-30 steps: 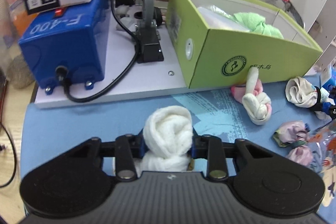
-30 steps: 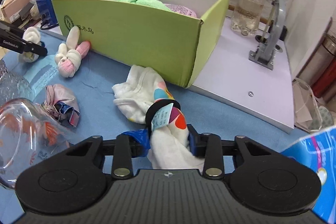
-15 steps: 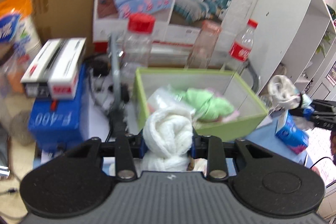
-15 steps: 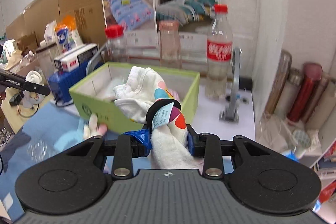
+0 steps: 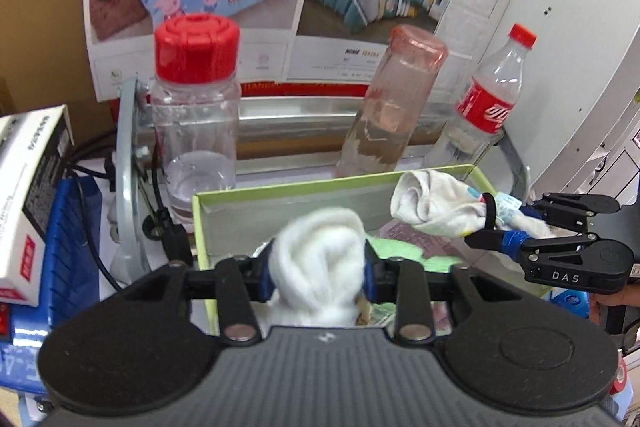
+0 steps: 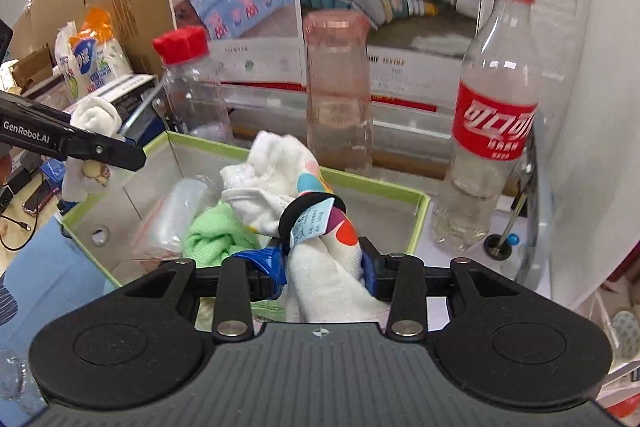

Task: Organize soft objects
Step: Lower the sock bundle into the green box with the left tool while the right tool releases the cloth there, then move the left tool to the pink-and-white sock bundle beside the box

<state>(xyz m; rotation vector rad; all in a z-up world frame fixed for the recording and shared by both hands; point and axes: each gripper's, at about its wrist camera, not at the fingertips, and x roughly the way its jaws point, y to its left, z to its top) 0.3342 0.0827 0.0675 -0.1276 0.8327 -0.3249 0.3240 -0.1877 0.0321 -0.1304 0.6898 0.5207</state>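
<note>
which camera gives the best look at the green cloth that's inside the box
The right wrist view. There the green cloth lies in the open inside the green box, beside a clear plastic bag. In the left wrist view only a sliver of it shows behind the white rolled sock between the left gripper's opening jaws.

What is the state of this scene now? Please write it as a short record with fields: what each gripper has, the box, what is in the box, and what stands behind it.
left gripper: jaws opening, white rolled sock between them, over the box
right gripper: jaws opening, tagged patterned socks between them, over the box
box: green box, open top
in box: green cloth, clear plastic bag
behind box: red-capped jar, pink bottle, cola bottle
</note>
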